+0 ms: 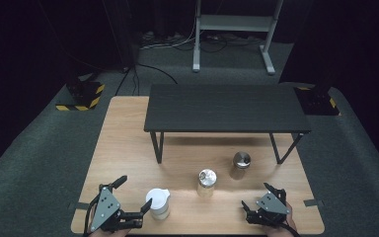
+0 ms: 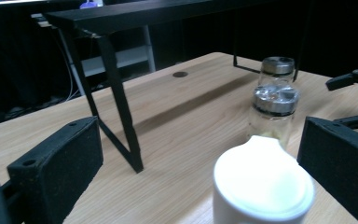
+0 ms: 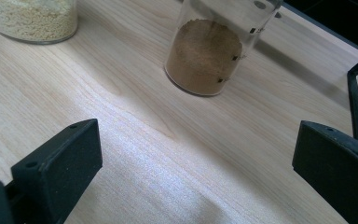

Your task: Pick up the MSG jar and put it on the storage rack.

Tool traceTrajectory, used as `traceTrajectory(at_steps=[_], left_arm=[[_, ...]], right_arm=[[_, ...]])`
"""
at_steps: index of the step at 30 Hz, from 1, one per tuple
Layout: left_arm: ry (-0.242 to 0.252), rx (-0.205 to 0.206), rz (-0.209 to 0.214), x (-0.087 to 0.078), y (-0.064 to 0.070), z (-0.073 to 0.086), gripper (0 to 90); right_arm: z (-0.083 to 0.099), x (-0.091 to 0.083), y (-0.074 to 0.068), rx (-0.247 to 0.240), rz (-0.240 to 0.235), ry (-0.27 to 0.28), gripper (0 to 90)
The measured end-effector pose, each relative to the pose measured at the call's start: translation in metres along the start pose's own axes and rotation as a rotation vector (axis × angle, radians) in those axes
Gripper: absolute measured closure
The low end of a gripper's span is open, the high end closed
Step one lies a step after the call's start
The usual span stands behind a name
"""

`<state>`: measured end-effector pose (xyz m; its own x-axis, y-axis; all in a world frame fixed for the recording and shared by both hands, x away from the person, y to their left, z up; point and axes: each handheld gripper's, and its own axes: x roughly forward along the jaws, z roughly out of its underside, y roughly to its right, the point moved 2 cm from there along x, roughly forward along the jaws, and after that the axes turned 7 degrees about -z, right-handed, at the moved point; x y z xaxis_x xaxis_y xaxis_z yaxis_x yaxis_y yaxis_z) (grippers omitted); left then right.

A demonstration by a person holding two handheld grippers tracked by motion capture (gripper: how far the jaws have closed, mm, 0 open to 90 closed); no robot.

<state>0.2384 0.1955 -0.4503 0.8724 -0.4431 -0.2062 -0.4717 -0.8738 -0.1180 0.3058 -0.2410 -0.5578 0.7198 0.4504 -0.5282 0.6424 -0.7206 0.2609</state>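
Three jars stand on my wooden table [image 1: 123, 148], in front of a small black bench [image 1: 224, 108] that occupies its far half. From the high view, the white-lidded jar [image 1: 158, 202] sits at about seven o'clock of the table's centre, close to the near edge. The middle jar [image 1: 207, 182], with a shiny metal cap and pale grains inside, stands at roughly six o'clock, and the brown-filled jar [image 1: 240, 165], also metal-capped, stands at about four o'clock, near the bench's right leg.

My left gripper [image 1: 134, 197] lies at the near left corner with its jaws spread wide and holding nothing. One jaw tip sits just beside the white-lidded jar, at the jar's nine o'clock; I cannot tell whether it touches. In the left gripper view the white lid [image 2: 262, 179] lies low between the two black pads, nearer the right-hand one, with the middle jar [image 2: 274, 112] and the brown-filled jar [image 2: 277, 70] lined up behind it toward twelve o'clock.

My right gripper [image 1: 258, 196] rests at the near right corner, at about five o'clock of the brown-filled jar and apart from it. Its jaws are also wide open and empty. In the right gripper view the brown-filled jar [image 3: 205, 53] stands ahead at twelve o'clock, and the pale grains of the middle jar [image 3: 32, 21] show at ten o'clock.
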Motion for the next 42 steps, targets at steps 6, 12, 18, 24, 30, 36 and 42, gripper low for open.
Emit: traceTrajectory(at_steps=[6,12,18,24,30,36,42], left_arm=[[-0.002,0.001,0.033,0.004,0.008,0.0,0.3],[-0.006,0.005,0.057,0.008,0.015,0.003,0.3],[-0.002,0.001,0.084,0.012,0.021,0.007,0.3],[-0.011,-0.004,0.101,0.016,0.026,0.013,0.3],[-0.017,-0.001,0.116,0.021,0.029,0.019,0.3],[-0.03,-0.003,0.125,0.025,0.03,0.026,0.3],[-0.049,-0.002,0.131,0.029,0.03,0.034,0.3]], right_arm=[[0.0,0.0,0.0,0.001,-0.001,0.001,0.1],[0.0,0.0,0.0,0.004,-0.003,0.002,0.2],[0.0,0.0,0.0,0.007,-0.003,0.003,0.2],[0.0,0.0,0.0,0.006,-0.002,0.002,0.2],[0.0,0.0,0.001,0.009,-0.002,0.004,0.2],[0.0,0.0,0.001,0.011,-0.003,0.005,0.2],[0.0,-0.001,0.001,0.013,-0.004,0.009,0.2]])
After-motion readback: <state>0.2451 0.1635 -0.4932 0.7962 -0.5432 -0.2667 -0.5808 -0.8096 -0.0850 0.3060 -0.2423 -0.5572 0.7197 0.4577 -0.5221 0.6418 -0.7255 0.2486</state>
